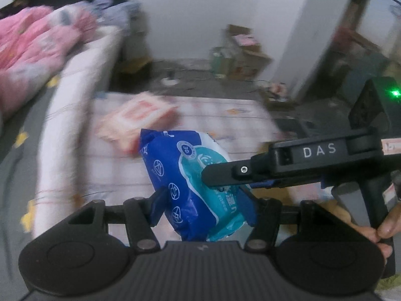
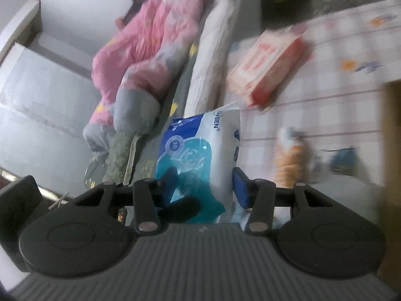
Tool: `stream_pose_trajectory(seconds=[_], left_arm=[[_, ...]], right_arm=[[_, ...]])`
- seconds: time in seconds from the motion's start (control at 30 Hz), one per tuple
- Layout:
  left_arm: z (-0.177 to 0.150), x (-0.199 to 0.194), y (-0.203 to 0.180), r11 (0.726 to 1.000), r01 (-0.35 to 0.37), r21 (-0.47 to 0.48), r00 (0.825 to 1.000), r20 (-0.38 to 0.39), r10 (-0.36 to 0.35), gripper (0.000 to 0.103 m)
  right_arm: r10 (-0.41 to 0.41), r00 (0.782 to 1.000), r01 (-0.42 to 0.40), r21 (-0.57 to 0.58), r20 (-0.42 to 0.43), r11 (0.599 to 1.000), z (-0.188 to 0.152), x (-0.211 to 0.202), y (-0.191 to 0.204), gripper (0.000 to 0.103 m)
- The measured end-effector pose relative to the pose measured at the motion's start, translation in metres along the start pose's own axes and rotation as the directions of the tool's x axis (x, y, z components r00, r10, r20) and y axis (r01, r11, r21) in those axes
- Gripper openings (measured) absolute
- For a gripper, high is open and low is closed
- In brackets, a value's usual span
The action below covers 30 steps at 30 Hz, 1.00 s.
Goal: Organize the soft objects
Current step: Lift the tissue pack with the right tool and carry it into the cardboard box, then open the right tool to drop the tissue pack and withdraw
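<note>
1. Pinching a blue and teal wipes pack [image 1: 175,170] between both blue pads: left tongs [image 1: 203,208], pressed onto its two sides, pack tilted and standing up out of the grip.
2. Clamped on what looks like the same pack from the other side: right tongs [image 2: 204,188], one pad against the white edge, the other over the teal label.
3. Reaching in from the right of the left tongs in the left wrist view: black finger of the right tongs, lying across the teal part of the pack.
4. Gripping the handle of the right tongs, low at the right of the left tongs: a hand [image 1: 383,230].
5. Lifted clear of the bed [image 1: 225,115], pack hanging above the checked sheet with nothing under it but the tongs.
6. Lying on the sheet just past the pack, ahead of both tongs: a red and white box [image 1: 140,118], blurred.
7. Heaped far ahead and to the left of the left tongs: a pink quilt [image 1: 32,42].
8. Resting to the right of the right tongs on the sheet: an orange and white thing [image 2: 290,158], too blurred to name.
</note>
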<state>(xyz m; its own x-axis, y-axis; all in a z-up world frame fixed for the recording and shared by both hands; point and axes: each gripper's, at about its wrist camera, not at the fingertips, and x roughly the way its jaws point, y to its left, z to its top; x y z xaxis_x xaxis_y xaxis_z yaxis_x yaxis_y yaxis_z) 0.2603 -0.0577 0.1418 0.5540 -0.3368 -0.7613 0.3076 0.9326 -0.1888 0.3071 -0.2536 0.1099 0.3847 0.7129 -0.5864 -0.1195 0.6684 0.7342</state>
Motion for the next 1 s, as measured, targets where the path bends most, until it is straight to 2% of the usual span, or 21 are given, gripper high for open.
stream_pose_trajectory(seconds=[0.13, 0.27, 0.37, 0.47, 0.6, 0.7, 0.77, 0.9, 1.0], left_arm=[[0.002, 0.014, -0.064, 0.993, 0.092, 0.077, 0.996, -0.015, -0.091, 0.061], [-0.006, 0.043, -0.126, 0.975, 0.177, 0.133, 0.983, -0.075, -0.168, 0.061], [-0.019, 0.070, -0.161, 0.961, 0.224, 0.162, 0.969, -0.139, -0.203, 0.061], [-0.034, 0.098, -0.184, 0.952, 0.252, 0.173, 0.954, -0.207, -0.215, 0.061], [-0.050, 0.132, -0.197, 0.951, 0.237, 0.200, 0.944, -0.277, -0.177, 0.060], [-0.058, 0.141, -0.191, 0.954, 0.234, 0.188, 0.940, -0.293, -0.173, 0.060], [-0.059, 0.137, -0.186, 0.954, 0.237, 0.182, 0.941, -0.288, -0.179, 0.060], [-0.053, 0.115, -0.171, 0.956, 0.234, 0.178, 0.953, -0.235, -0.190, 0.061], [-0.048, 0.097, -0.157, 0.960, 0.234, 0.152, 0.959, -0.196, -0.203, 0.061]], right_arm=[[-0.052, 0.996, 0.047, 0.057, 0.077, 0.997, -0.012, -0.070, -0.041, 0.047], [-0.126, 0.985, 0.109, 0.137, 0.117, 0.985, -0.028, -0.124, -0.090, 0.047], [-0.168, 0.979, 0.142, 0.202, 0.115, 0.969, -0.045, -0.147, -0.131, 0.047], [-0.189, 0.977, 0.159, 0.257, 0.096, 0.953, -0.060, -0.151, -0.169, 0.047], [-0.193, 0.980, 0.173, 0.310, 0.036, 0.935, -0.072, -0.130, -0.215, 0.046], [-0.195, 0.981, 0.183, 0.346, 0.000, 0.920, -0.075, -0.112, -0.240, 0.045], [-0.209, 0.978, 0.199, 0.344, -0.008, 0.918, -0.076, -0.106, -0.244, 0.044], [-0.244, 0.970, 0.229, 0.313, 0.009, 0.922, -0.077, -0.108, -0.240, 0.045], [-0.301, 0.953, 0.279, 0.283, 0.037, 0.918, -0.076, -0.114, -0.235, 0.046]])
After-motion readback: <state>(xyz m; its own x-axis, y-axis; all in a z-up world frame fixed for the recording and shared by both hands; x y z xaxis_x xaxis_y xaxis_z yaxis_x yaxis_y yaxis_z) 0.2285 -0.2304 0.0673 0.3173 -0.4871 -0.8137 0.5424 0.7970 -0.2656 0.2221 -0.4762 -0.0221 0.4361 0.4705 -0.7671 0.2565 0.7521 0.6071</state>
